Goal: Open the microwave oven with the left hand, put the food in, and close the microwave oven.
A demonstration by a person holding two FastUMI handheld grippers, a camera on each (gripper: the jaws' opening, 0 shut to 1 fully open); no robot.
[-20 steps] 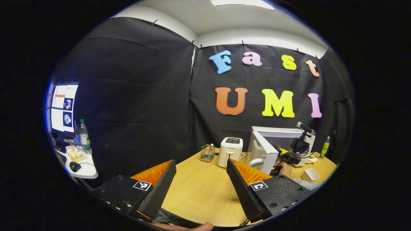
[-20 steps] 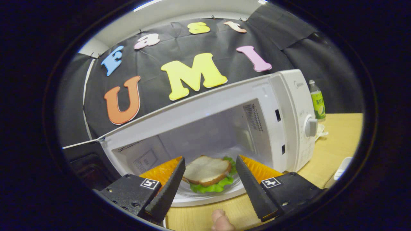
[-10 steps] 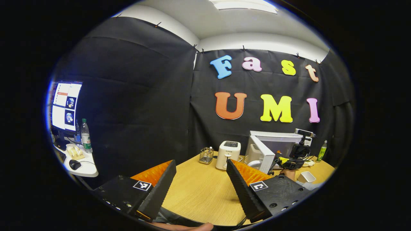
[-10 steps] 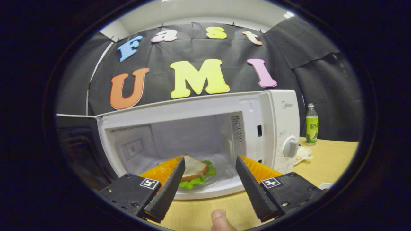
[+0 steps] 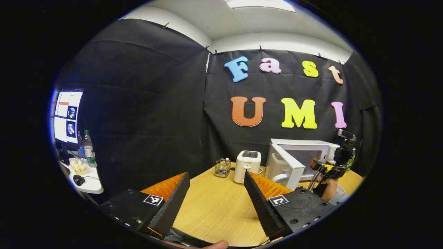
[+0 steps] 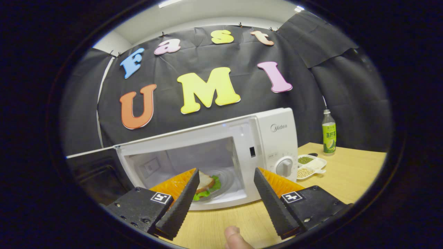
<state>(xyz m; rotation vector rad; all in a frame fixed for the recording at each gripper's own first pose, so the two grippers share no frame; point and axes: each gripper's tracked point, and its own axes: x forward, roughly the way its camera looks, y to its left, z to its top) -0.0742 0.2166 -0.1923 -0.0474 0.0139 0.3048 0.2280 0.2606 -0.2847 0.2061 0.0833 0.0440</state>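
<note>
a wooden table (image 6: 346,176) is carrying the white microwave (image 6: 277,138), its door (image 5: 285,167) standing open. the sandwich (image 6: 205,181) is lying on the glass plate inside, beyond and between the right gripper (image 6: 225,193), whose jaws are gaping wide and holding nothing. the left gripper (image 5: 216,197) is hovering over bare tabletop, equally wide, empty, well apart from the microwave.

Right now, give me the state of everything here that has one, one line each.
microwave door: swung open
sandwich: inside the microwave, on its glass plate
left tongs: open, holding nothing
right tongs: open, holding nothing
green bottle: upright, capped
</note>
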